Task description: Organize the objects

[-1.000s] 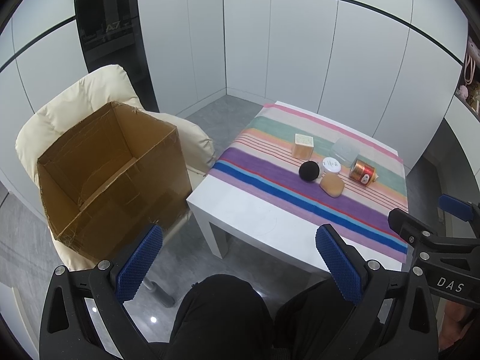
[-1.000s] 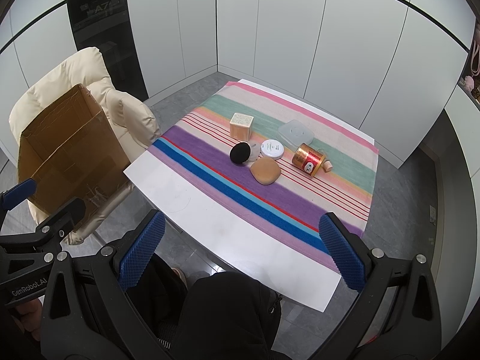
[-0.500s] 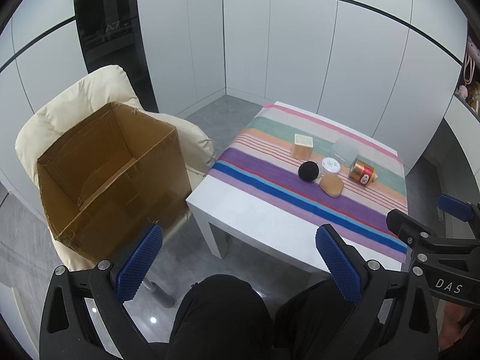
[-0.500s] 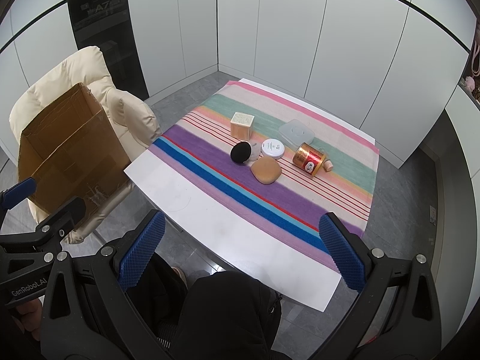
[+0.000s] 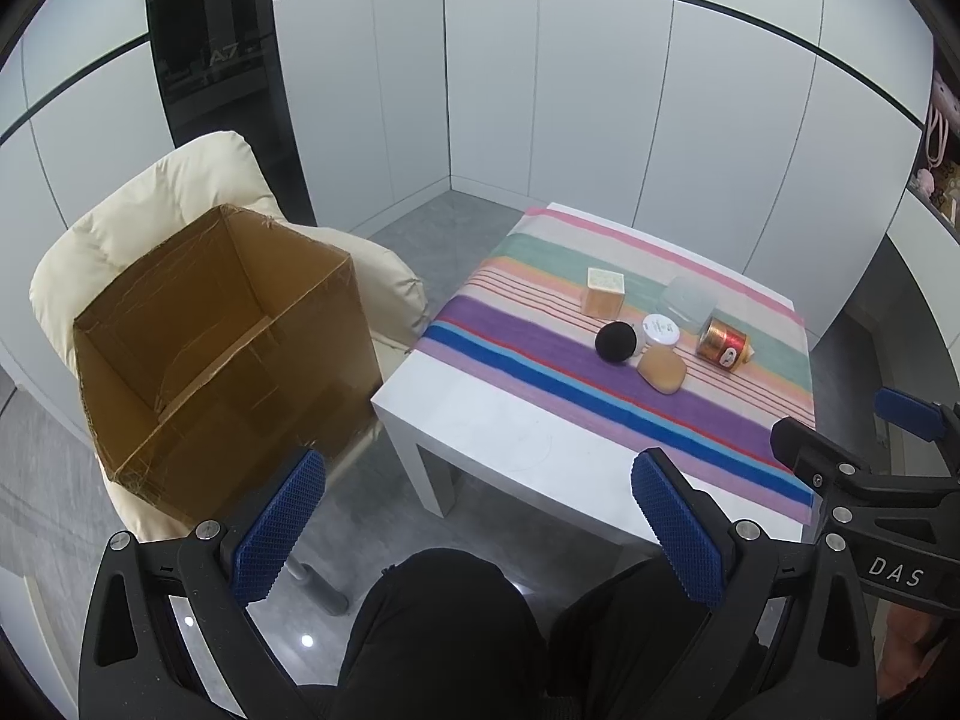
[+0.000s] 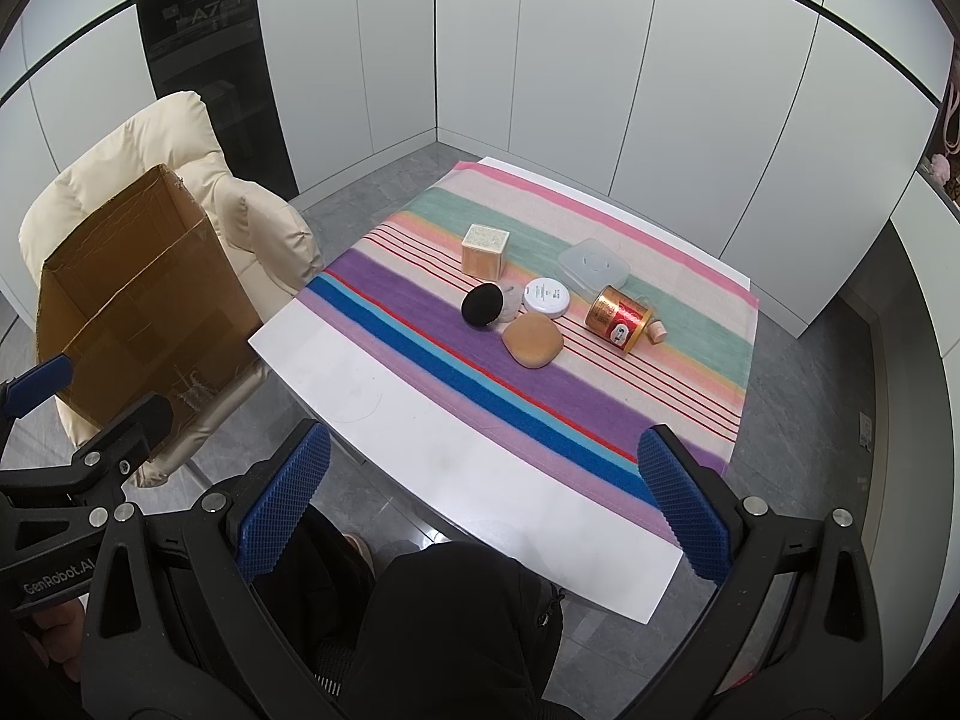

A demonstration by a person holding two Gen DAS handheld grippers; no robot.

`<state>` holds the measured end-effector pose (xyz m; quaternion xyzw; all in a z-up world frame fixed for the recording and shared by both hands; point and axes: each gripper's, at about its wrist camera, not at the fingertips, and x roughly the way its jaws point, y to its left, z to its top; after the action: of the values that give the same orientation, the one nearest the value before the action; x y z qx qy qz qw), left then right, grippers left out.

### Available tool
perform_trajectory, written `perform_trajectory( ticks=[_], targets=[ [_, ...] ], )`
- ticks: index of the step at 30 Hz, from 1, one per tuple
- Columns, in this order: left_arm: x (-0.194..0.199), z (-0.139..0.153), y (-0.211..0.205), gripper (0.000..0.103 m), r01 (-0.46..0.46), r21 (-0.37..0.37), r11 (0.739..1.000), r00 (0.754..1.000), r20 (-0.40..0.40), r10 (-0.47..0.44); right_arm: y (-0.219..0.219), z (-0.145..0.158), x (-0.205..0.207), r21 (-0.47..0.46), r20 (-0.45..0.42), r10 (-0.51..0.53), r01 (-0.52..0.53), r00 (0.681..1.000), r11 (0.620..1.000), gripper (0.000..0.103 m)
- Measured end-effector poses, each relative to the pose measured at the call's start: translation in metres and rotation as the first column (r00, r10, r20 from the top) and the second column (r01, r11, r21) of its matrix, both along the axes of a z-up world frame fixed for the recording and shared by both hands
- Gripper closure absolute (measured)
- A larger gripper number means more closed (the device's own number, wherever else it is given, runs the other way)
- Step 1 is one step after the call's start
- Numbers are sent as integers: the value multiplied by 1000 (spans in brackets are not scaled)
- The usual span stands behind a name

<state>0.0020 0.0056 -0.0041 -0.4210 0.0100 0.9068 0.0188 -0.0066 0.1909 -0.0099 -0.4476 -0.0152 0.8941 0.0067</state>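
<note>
Through the left wrist camera I saw my left gripper (image 5: 477, 531) held wide open with nothing between its blue pads, hanging above the person's dark-clothed knees (image 5: 444, 618). Ahead of it to the left an open cardboard box (image 5: 222, 348) sat on a cream padded chair (image 5: 150, 198), just beside the corner of a white table (image 5: 504, 450). A striped cloth (image 5: 600, 372) covered the far part of that table, and on it the objects lay grouped together: a small tan box (image 5: 603, 291), a clear plastic container (image 5: 686, 303), a white round tin (image 5: 660, 329), a black puff (image 5: 616, 343), a tan sponge (image 5: 661, 369) and a gold and red can (image 5: 723, 343) lying on its side. Through the right wrist camera my right gripper (image 6: 483, 510) was likewise spread wide and empty, well short of the objects, over the near edge of the table. Here the black puff leaned against what I took to be a small clear jar (image 6: 509, 300), though that view was too small to be sure, and a small pinkish cap (image 6: 657, 333) lay just beside the can. The left tool showed at the lower left edge of this view, near the box.
</note>
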Motion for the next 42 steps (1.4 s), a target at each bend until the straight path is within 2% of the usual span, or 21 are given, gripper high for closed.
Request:
perform_trajectory(
  ticks=[17, 25, 36, 42],
  targets=[
    [-1, -1, 3, 1, 14, 0, 1000, 1000, 3, -14, 3, -1, 2, -4, 1, -6, 6, 1000, 1000, 0],
    [-2, -1, 15, 1, 49, 5, 999, 999, -3, -49, 7, -2, 7, -5, 3, -31, 31, 1000, 999, 0],
    [-3, 0, 36, 0, 100, 14, 995, 995, 3, -100, 35, -3, 15, -22, 4, -77, 77, 997, 997, 0],
    [-6, -1, 38, 0, 83, 29, 996, 997, -3, -83, 50, -7, 19, -42, 17, -109, 109, 994, 993, 0]
  ],
)
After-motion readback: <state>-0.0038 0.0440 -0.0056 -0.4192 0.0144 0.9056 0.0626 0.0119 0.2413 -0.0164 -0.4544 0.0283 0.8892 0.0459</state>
